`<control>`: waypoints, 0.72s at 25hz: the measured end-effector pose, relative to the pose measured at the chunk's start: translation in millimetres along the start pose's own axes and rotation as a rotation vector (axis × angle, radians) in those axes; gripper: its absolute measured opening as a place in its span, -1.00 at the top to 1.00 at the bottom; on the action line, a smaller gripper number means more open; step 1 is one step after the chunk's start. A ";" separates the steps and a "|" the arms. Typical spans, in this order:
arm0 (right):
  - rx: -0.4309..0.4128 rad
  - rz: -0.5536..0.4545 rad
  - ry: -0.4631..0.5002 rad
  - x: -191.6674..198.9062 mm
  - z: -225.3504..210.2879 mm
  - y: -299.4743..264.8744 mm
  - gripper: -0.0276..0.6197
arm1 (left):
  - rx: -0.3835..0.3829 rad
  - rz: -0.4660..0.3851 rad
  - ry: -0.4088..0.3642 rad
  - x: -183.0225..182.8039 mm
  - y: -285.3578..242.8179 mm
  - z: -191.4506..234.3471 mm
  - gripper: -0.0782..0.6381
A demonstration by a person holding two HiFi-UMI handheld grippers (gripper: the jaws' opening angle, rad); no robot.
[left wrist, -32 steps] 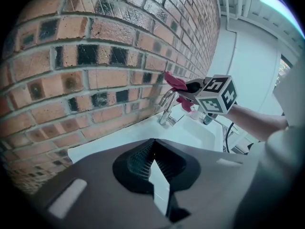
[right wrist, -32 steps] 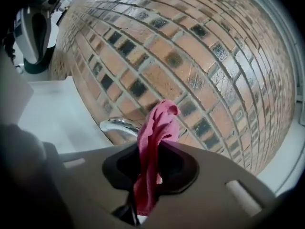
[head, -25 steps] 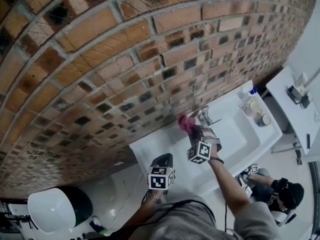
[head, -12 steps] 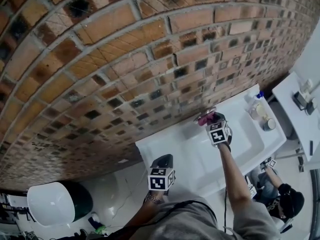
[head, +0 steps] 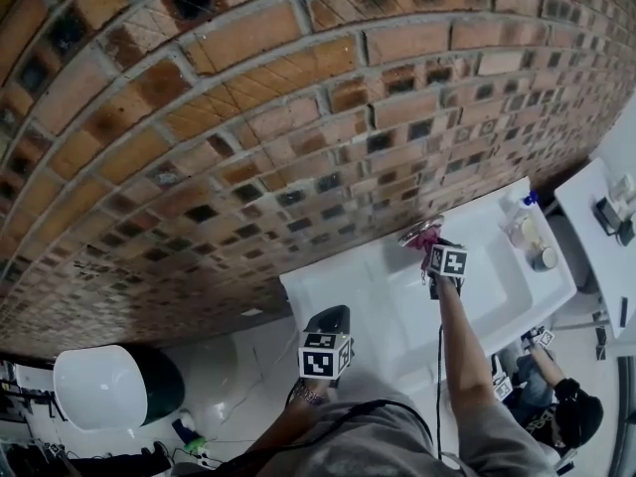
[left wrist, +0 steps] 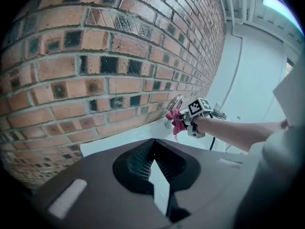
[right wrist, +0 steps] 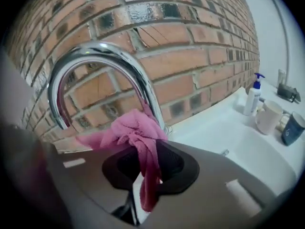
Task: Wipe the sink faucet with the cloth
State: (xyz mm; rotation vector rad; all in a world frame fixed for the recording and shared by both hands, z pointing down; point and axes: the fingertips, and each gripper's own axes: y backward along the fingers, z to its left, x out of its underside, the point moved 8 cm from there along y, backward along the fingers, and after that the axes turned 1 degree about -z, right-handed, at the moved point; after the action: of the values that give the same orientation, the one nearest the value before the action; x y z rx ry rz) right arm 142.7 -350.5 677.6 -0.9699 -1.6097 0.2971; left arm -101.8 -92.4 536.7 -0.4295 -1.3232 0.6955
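A chrome gooseneck faucet (right wrist: 102,70) rises from the white sink (head: 497,286) against the brick wall. My right gripper (right wrist: 143,173) is shut on a pink cloth (right wrist: 136,137), bunched against the faucet's upright stem. In the head view the right gripper (head: 434,251) holds the pink cloth (head: 425,235) at the faucet (head: 415,229). In the left gripper view, the faucet (left wrist: 175,101) and cloth (left wrist: 177,122) show far ahead. My left gripper (head: 330,318) hangs well short of the sink's left end, jaws together with nothing between them.
A pump bottle (right wrist: 252,99) and two mugs (right wrist: 269,117) stand at the sink's right end. A white round bin (head: 99,413) sits on the floor at the lower left. A white side table (head: 606,227) stands right of the sink. A second person crouches at the lower right.
My right gripper has carried the pink cloth from the sink's middle rightward and up onto the faucet. The left gripper has stayed about where it was.
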 end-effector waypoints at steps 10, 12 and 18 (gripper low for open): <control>0.280 -0.081 -0.095 39.9 -63.6 68.1 0.73 | -0.023 0.030 0.013 41.6 34.9 -11.1 0.74; 0.230 -0.122 -0.123 50.9 -45.7 92.5 0.73 | -0.007 0.032 -0.002 48.1 36.4 -13.8 0.74; -0.067 -0.192 -0.194 127.9 69.5 189.0 0.73 | 0.087 -0.005 -0.046 67.3 64.4 -33.2 0.74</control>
State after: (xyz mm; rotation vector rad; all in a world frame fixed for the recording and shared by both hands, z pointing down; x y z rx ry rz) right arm 162.4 -119.3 621.8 -0.8492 -1.8858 0.2105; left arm -77.4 3.4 536.8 -0.3418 -1.3315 0.7600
